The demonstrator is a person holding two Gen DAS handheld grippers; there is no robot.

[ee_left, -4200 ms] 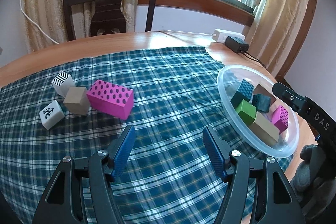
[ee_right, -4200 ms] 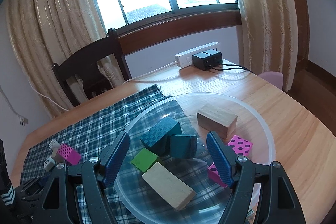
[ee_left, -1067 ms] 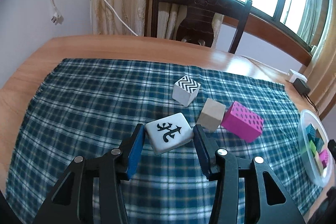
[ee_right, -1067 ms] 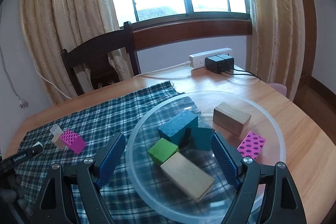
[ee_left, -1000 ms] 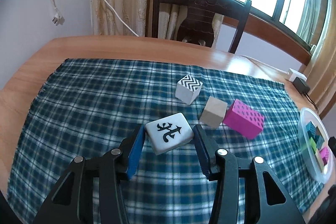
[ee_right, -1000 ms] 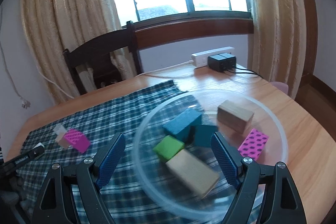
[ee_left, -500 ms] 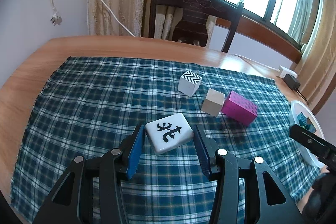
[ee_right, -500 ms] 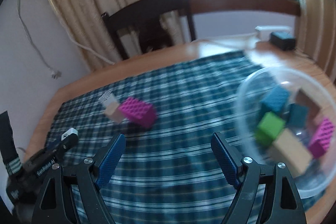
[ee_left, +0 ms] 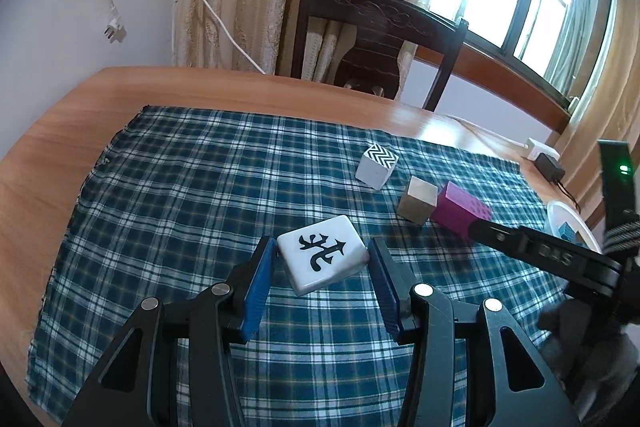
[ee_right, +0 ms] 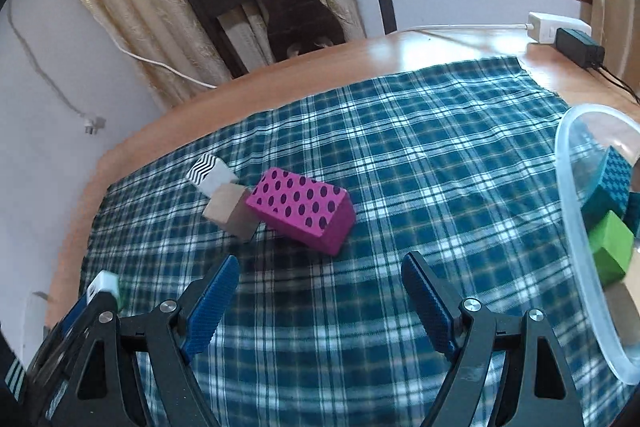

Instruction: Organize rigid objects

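Left gripper (ee_left: 322, 277), pinching white character tile (ee_left: 323, 259); right gripper (ee_right: 320, 303), spread, nothing between its fingers.

Checked cloth (ee_left: 192, 187) carries the unsorted lot. Clear bowl (ee_right: 568, 211) at its edge, judged the collecting point, already holds several blocks. Magenta dotted block (ee_right: 302, 209) lies ahead of the right gripper, touching tan cube (ee_right: 230, 213); zigzag cube (ee_right: 210, 173) just behind. Tile held lifted, presumably bowl-bound.

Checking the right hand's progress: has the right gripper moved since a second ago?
Yes. The right gripper swung left, away from the clear bowl, now facing the pink dotted block.
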